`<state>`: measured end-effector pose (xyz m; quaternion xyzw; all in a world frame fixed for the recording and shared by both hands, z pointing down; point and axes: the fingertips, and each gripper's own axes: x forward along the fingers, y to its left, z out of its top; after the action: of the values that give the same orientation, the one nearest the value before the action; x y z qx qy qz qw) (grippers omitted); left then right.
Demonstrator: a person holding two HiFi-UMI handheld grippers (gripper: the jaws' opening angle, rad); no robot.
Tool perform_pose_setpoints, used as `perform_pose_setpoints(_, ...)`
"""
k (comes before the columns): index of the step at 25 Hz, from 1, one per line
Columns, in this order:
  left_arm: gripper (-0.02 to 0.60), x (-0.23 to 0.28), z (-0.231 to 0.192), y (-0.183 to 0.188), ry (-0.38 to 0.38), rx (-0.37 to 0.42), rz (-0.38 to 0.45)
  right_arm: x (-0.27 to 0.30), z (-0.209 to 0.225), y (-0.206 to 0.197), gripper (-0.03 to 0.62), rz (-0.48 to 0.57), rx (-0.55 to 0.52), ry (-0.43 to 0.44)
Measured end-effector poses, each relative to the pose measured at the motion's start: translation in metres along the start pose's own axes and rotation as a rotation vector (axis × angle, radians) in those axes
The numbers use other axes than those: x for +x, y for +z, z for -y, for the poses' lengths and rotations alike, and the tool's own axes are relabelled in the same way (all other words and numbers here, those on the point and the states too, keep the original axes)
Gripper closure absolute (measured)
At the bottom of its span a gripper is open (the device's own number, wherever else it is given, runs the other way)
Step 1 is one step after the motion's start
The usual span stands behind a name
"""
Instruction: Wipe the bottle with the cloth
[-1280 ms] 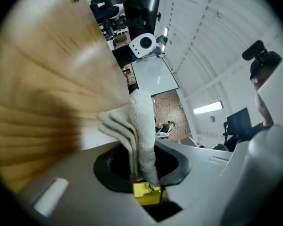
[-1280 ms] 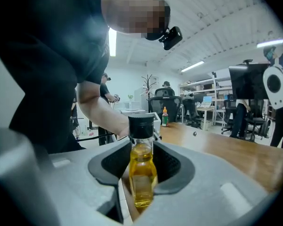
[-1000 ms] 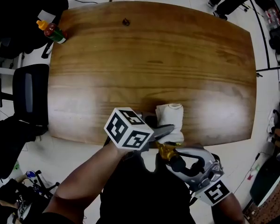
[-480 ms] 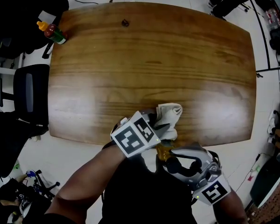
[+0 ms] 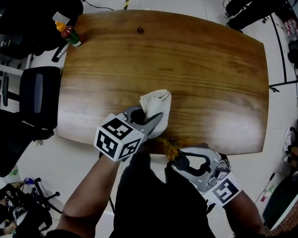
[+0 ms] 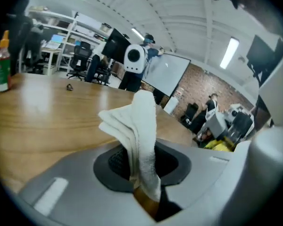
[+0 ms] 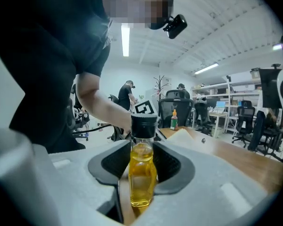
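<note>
Clamping a folded white cloth [image 6: 134, 126], the left gripper [image 5: 148, 124] hovers over the near edge of the wooden table [image 5: 198, 63]; the right gripper [image 7: 141, 175], jaws pinching a yellow-filled, black-capped bottle [image 7: 142, 164], sits just beside it.

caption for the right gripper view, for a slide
Right gripper shut on a bottle of yellow liquid, black cap, wooden table beyond.

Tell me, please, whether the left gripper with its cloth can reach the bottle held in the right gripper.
Probably yes: the left gripper, shut on the white cloth, hangs close beside the yellow-filled bottle in the right gripper, with nothing between them.
</note>
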<state>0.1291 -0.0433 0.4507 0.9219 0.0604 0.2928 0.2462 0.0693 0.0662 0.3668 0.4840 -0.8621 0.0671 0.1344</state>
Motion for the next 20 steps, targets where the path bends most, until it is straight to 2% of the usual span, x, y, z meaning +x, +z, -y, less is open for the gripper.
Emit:
perform_pose_setpoints(6, 0.480, -0.074, 0.017, 0.045, -0.060, -0.311, 0.277, 0.007, 0.012, 0.001, 0.459, 0.038, 0.052, 0.024)
perform_pose_setpoints(9, 0.480, -0.113, 0.038, 0.066, -0.092, -0.391, 0.376, 0.011, 0.012, -0.012, 0.459, -0.065, 0.009, 0.073)
perform_pose_setpoints(11, 0.480, -0.138, 0.062, 0.079, -0.159, -0.438, 0.442, 0.012, 0.008, -0.016, 0.459, -0.114, -0.034, 0.099)
perform_pose_setpoints(13, 0.480, -0.151, 0.089, 0.091, -0.255, -0.485, 0.489, 0.012, 0.006, -0.015, 0.459, -0.103, -0.056, 0.098)
perform_pose_setpoints(15, 0.480, -0.146, 0.113, 0.095, -0.342, -0.527, 0.481, 0.012, 0.007, -0.012, 0.459, -0.074, -0.058, 0.084)
perform_pose_setpoints(17, 0.480, -0.126, 0.130, 0.089, -0.391, -0.568, 0.418, 0.014, 0.008, -0.011, 0.459, -0.055, -0.059, 0.078)
perform_pose_setpoints(20, 0.480, -0.092, 0.142, 0.064, -0.385, -0.640, 0.301, 0.016, 0.008, -0.009, 0.459, -0.052, -0.060, 0.082)
